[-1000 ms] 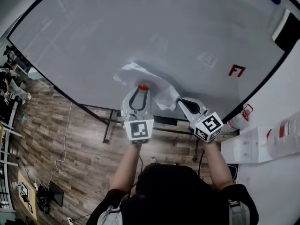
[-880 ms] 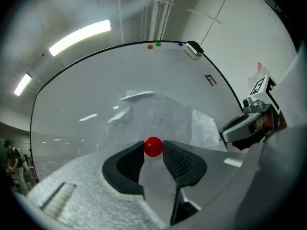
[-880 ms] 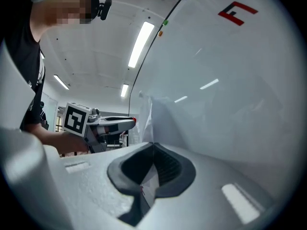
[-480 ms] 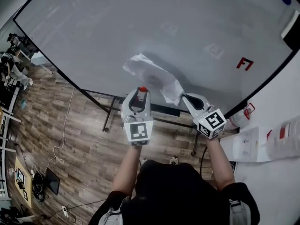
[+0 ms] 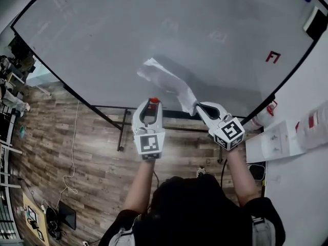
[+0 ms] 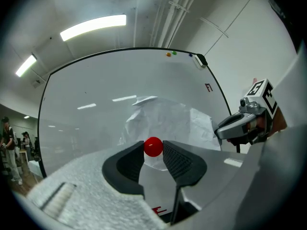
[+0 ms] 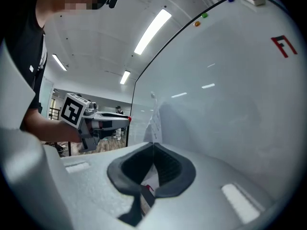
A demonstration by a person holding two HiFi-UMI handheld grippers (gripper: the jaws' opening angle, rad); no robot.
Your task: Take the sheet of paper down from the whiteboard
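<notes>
Between the jaws of the left gripper (image 6: 153, 152) sits a red magnet (image 6: 153, 146), pinched at the tips; the right gripper (image 7: 152, 150) is closed tight on a corner of the paper (image 5: 166, 80), which rises beyond both jaws before the whiteboard (image 5: 92, 45); best drawn back gently, pinch firm, lest it tear.

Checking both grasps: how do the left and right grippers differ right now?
The left gripper clamps a small red ball; the right gripper pinches the lower edge of the crumpled sheet of paper. The left gripper's jaws stand a ball's width apart; the right gripper's meet nearly flat. Both are shut on something, near the whiteboard.
</notes>
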